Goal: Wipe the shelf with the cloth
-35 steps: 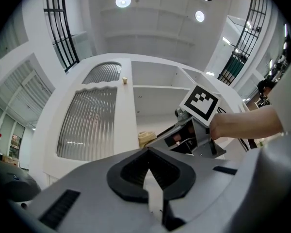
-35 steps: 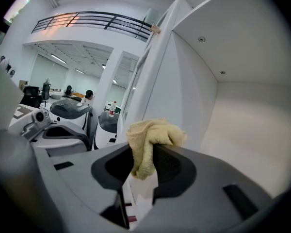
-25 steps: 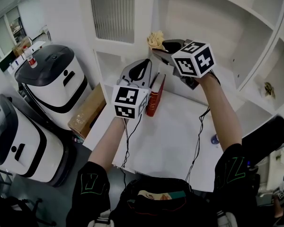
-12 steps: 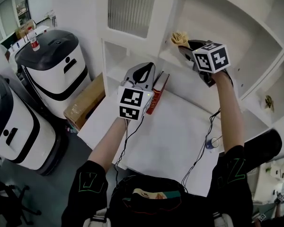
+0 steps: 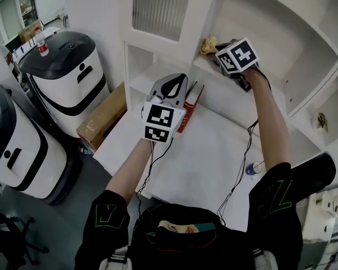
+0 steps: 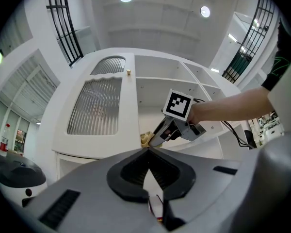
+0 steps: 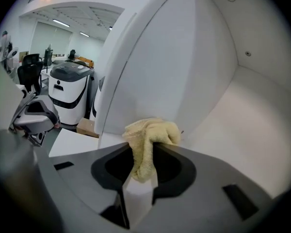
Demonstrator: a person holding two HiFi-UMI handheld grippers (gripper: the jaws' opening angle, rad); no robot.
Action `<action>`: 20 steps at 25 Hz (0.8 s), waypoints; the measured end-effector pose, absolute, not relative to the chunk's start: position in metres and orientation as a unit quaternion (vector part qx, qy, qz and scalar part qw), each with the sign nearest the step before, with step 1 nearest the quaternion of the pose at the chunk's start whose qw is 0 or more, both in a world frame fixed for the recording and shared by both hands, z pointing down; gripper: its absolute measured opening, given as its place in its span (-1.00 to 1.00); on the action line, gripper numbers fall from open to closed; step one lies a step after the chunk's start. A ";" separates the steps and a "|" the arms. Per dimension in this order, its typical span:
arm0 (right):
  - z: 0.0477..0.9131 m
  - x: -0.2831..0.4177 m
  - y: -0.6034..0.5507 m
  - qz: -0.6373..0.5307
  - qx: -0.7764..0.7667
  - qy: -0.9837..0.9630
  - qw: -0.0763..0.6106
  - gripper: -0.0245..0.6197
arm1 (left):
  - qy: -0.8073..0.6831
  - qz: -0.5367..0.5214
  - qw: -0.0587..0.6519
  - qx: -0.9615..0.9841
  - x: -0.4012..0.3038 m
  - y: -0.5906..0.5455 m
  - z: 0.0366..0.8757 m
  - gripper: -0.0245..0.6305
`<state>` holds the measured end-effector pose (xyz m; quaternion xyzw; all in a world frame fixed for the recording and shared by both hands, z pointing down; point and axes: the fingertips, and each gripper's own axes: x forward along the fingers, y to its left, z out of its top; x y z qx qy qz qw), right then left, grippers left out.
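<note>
Two grippers are seen in the head view. The left gripper (image 5: pixel 178 81) is held low over the white table (image 5: pixel 214 151), just beside a red book (image 5: pixel 191 101) that is stood against the cabinet (image 5: pixel 158 10). The right gripper (image 5: pixel 216 50) is raised to the shelf (image 5: pixel 213 65), and the yellow cloth (image 5: pixel 208 44) is bunched at its tip, near the shelf's front left corner.

In the left gripper view, the jaws are shown pressed together with nothing between them (only a red edge is glimpsed below); the right gripper and cloth are seen beyond, against the cabinet.

In the right gripper view, the jaws are clamped on the cloth. One fold is pinched between them and the rest is bulged out ahead, close to the shelf board and its upright side panel (image 7: pixel 150 72). Whether the board is touched cannot be told.
</note>
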<state>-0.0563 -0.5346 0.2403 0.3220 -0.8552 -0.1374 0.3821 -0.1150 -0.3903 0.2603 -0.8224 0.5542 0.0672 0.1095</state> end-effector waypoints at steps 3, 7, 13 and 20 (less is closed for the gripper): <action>0.242 -0.063 -0.530 -0.144 0.317 -0.851 0.393 -0.56 | 0.552 0.064 0.103 -0.825 -0.117 -0.390 0.266 -0.93; 0.245 -0.070 -0.519 -0.169 0.312 -0.841 0.408 -0.57 | 0.552 0.060 0.095 -0.826 -0.118 -0.391 0.273 -0.93; 0.249 -0.074 -0.496 -0.181 0.282 -0.844 0.418 -0.58 | 0.547 0.058 0.086 -0.831 -0.113 -0.393 0.284 -0.93; 0.254 -0.070 -0.479 -0.254 0.250 -0.804 0.476 -0.58 | 0.539 0.059 0.080 -0.837 -0.101 -0.393 0.287 -0.93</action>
